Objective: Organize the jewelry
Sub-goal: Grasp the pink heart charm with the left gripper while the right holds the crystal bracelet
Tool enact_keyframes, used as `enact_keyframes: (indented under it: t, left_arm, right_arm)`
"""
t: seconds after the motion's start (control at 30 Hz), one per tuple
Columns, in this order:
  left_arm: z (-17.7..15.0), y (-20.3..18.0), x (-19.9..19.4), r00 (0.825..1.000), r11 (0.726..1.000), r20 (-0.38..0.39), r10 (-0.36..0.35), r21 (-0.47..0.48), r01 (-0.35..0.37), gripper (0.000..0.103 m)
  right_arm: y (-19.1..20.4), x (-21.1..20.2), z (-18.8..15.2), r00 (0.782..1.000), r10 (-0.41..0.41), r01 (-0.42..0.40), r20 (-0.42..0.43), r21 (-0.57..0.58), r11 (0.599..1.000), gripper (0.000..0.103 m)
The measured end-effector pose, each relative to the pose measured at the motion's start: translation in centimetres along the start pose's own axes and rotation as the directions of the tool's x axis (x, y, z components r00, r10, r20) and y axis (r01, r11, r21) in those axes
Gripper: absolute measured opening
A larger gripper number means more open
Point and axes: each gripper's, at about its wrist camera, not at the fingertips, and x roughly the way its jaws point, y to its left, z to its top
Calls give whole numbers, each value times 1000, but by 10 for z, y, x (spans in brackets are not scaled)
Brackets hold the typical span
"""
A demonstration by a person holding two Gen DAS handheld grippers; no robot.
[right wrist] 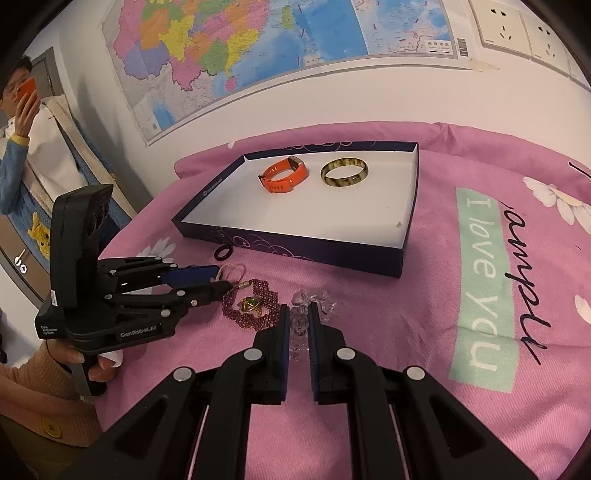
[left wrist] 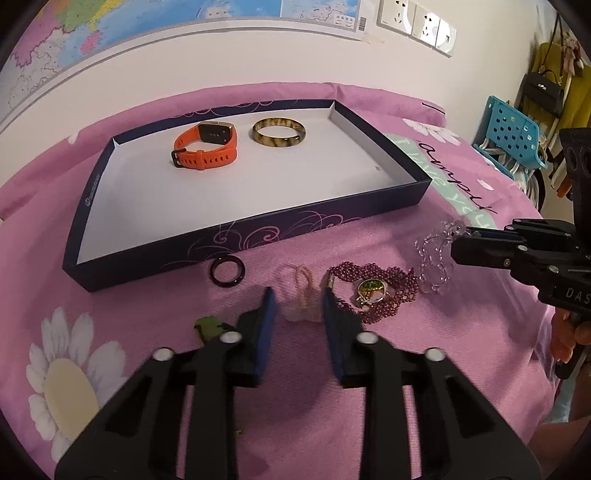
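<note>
Right wrist view: right gripper (right wrist: 298,325) sat nearly closed around clear bead bracelet (right wrist: 301,321) on pink cloth (right wrist: 424,314), w/ tray (right wrist: 408,236) beyond. Left gripper (left wrist: 298,306) was open over pale bracelet (left wrist: 301,291). Beads prob light, floppy, slippery; pinch a bunched section.

bangle (left wrist: 279,132): glossy, perhaps stone; sheet (left wrist: 369,369): matt cloth; tray (left wrist: 240,232): cardboard

white wall (right wrist: 369,96) with map (right wrist: 229,48), sockets (left wrist: 415,24), pink floral bedspread (right wrist: 461,295)
</note>
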Motion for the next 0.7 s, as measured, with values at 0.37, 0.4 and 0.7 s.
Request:
enact_keyframes:
  t: [0.37, 0.4, 0.7]
  left_arm:
    - [-6, 1, -18, 999, 999, 33, -34, -28, 35, 21]
    - [-6, 1, -21, 999, 999, 38, -34, -31, 35, 21]
    - [0, 8, -53, 994, 998, 106, -28, -46, 33, 21]
  right_arm:
    - [7, -11, 12, 999, 13, -12, 39, -24, 1000, 8]
    - [9, -13, 14, 999, 16, -14, 43, -28, 999, 8]
    - [19, -21, 28, 997, 30, -25, 75, -62, 998, 8]
